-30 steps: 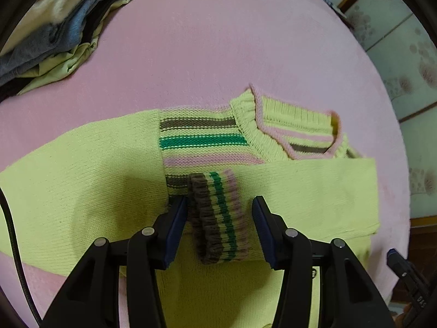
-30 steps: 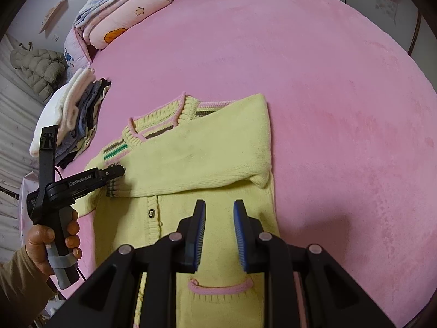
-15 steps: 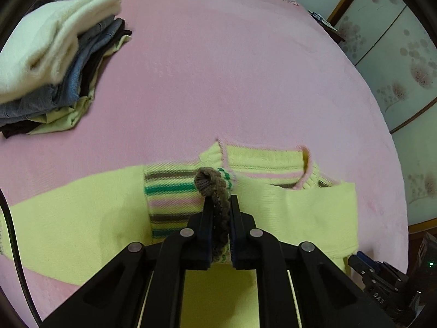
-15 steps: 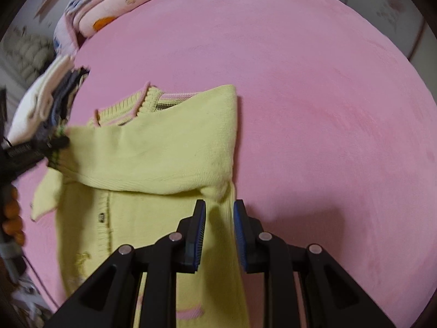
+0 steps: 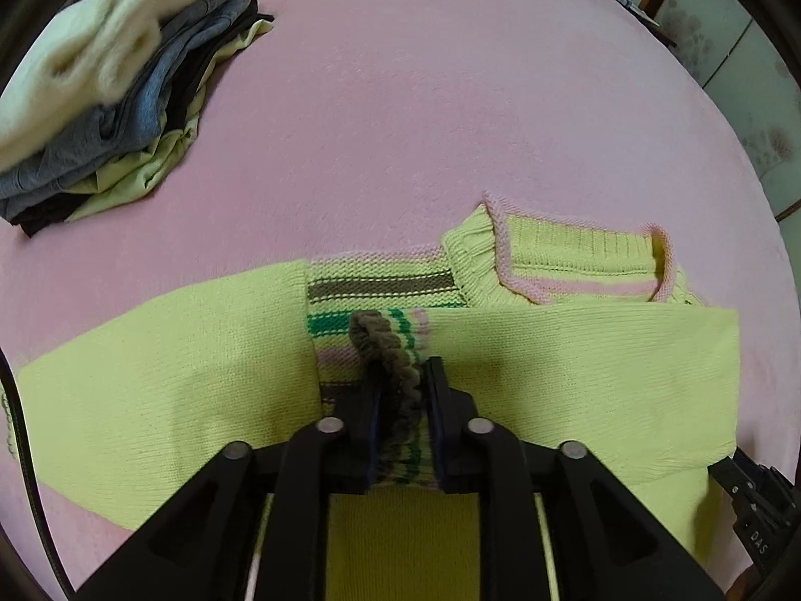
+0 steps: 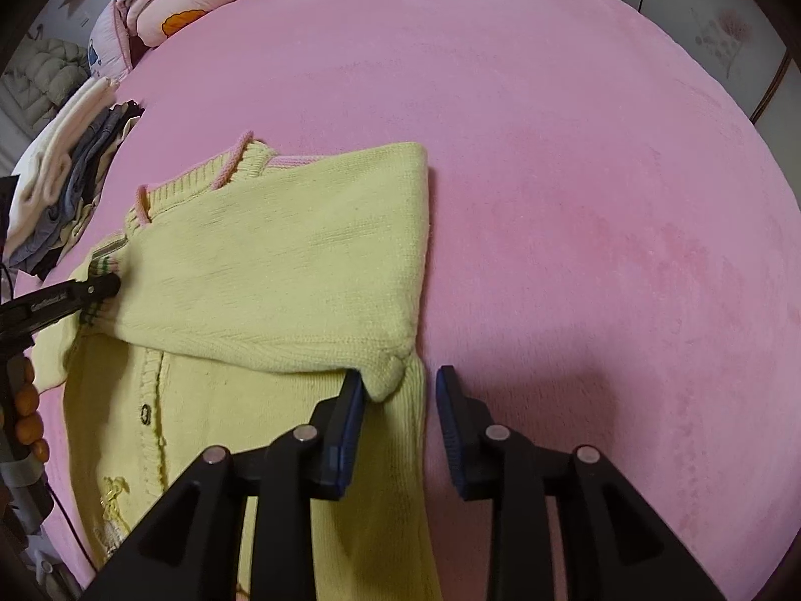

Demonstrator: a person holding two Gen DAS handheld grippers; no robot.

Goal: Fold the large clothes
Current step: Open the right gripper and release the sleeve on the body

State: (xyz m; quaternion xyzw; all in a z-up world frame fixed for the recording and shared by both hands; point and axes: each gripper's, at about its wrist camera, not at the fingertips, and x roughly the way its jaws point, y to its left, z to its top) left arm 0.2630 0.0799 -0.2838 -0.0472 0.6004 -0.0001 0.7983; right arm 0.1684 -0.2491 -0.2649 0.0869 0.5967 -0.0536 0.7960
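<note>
A yellow knit cardigan (image 5: 575,375) lies on the pink bed cover (image 5: 425,100), with one sleeve folded across its chest. The striped brown, green and pink sleeve cuff (image 5: 385,345) stands bunched between the pads of my left gripper (image 5: 403,365). Its jaws are opening, and both pads still touch the cuff. The right wrist view shows the left gripper (image 6: 95,288) at the cardigan's (image 6: 280,260) left side, held by a person's hand (image 6: 27,410). My right gripper (image 6: 399,375) straddles the cardigan's right edge at the folded sleeve corner, its jaws opening and gripping nothing.
A stack of folded clothes (image 5: 100,100), white on top and grey and black below, sits at the far left of the bed. The same stack (image 6: 65,175) appears in the right wrist view. Pillows and quilts (image 6: 190,5) lie at the head. Closet doors (image 5: 751,100) stand on the right.
My left gripper shut on the cuff, lifted it, then lowered it, and its jaws now stand a little wider. My right gripper dropped to the cardigan's right edge and spread its jaws.
</note>
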